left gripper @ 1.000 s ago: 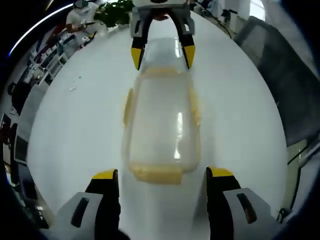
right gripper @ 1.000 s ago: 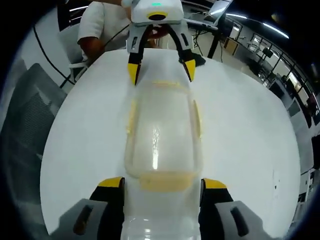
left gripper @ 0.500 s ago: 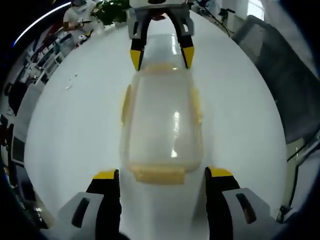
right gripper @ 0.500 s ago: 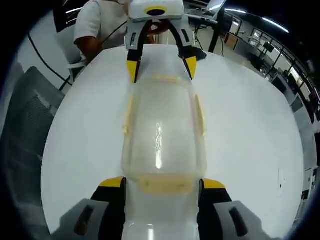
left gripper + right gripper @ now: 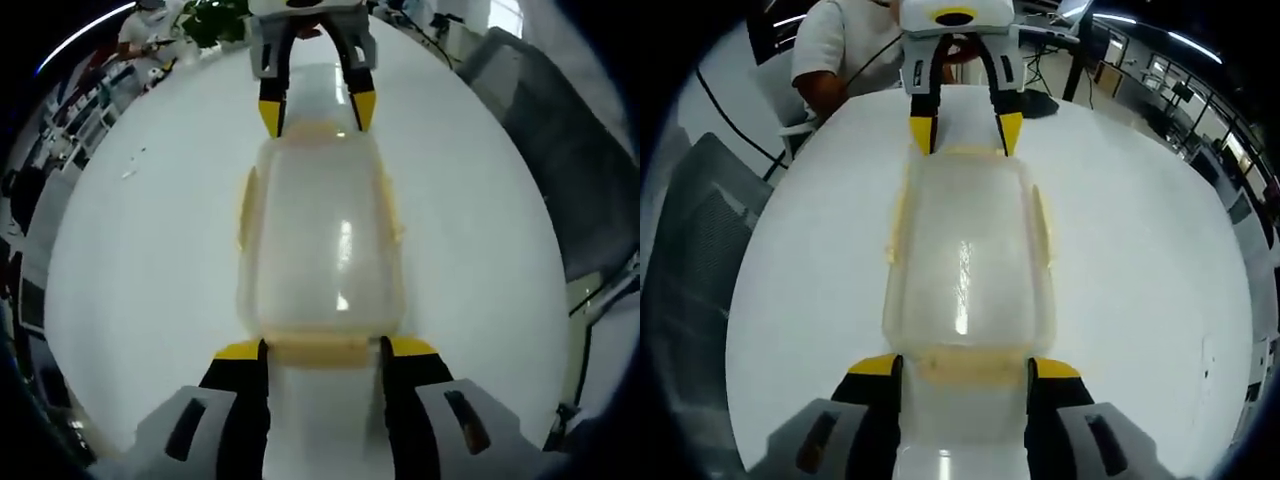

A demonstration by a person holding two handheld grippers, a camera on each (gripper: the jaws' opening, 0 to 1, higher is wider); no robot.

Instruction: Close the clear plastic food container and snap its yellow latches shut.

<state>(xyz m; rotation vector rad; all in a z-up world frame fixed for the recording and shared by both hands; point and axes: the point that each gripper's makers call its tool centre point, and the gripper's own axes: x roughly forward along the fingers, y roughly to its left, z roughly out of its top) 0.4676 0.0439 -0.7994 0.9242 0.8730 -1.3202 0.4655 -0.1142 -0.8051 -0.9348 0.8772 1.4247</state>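
Note:
The clear plastic container [image 5: 320, 240] [image 5: 968, 250] lies lengthwise on the white table with its lid on. Yellow latches run along its sides, and a yellow end latch [image 5: 320, 350] [image 5: 968, 366] sits at each end. My left gripper [image 5: 325, 350] [image 5: 966, 132] is open. Its jaws flank one end latch closely, and I cannot tell whether they touch it. My right gripper [image 5: 963, 367] [image 5: 316, 112] stands the same way at the opposite end latch [image 5: 318, 128], open and close on both sides of it.
The round white table [image 5: 140, 260] [image 5: 1140, 260] has bare surface on both sides of the container. A grey chair [image 5: 560, 150] [image 5: 700, 220] stands at its edge. A person in a white shirt [image 5: 845, 50] sits beyond the far side, with plants [image 5: 215, 18] behind.
Both grippers' jaws have narrowed from wide apart to just outside the end latches, and both have moved slightly closer to the container. The container has not moved.

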